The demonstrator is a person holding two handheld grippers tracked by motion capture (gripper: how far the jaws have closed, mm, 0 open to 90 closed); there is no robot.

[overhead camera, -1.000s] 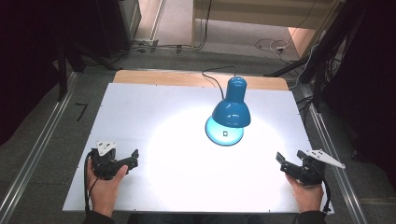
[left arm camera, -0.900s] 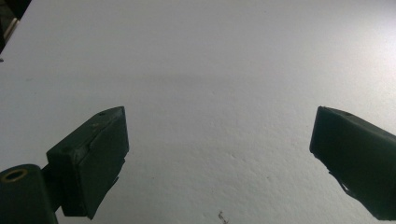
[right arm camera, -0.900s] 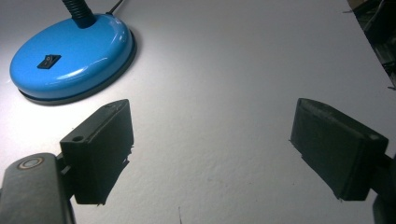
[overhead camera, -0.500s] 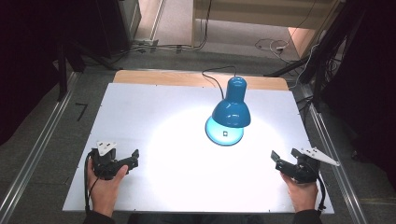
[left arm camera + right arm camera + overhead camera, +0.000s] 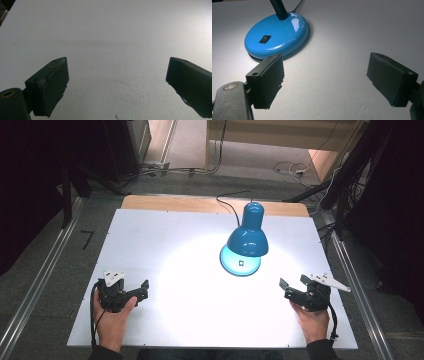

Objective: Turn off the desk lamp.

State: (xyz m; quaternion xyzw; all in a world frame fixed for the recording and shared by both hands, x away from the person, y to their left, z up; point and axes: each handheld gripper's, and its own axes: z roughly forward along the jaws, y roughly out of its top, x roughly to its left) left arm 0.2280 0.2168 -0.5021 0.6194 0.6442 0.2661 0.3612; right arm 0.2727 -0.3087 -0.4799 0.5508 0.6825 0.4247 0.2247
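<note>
A blue desk lamp [image 5: 247, 238] stands lit on the white table [image 5: 165, 240], right of the middle, its shade bent over its round base [image 5: 235, 265]. In the right gripper view the glossy base [image 5: 284, 30] with a black rocker switch [image 5: 265, 38] lies ahead and to the left. My right gripper [image 5: 292, 283] [image 5: 325, 67] is open and empty, low over the table just right of and nearer than the base. Held at the near left, my left gripper [image 5: 143, 290] [image 5: 117, 70] is open with bare table between its jaws.
The lamp's black cord [image 5: 231, 205] runs from its back over the table's wooden far edge [image 5: 200, 204]. A bright pool of light [image 5: 195, 280] covers the table's middle. Metal rails [image 5: 45, 275] flank the table, and cables lie on the floor behind.
My right gripper has slid a little to the left, closer to the lamp base. The left gripper and the lamp have stayed where they were.
</note>
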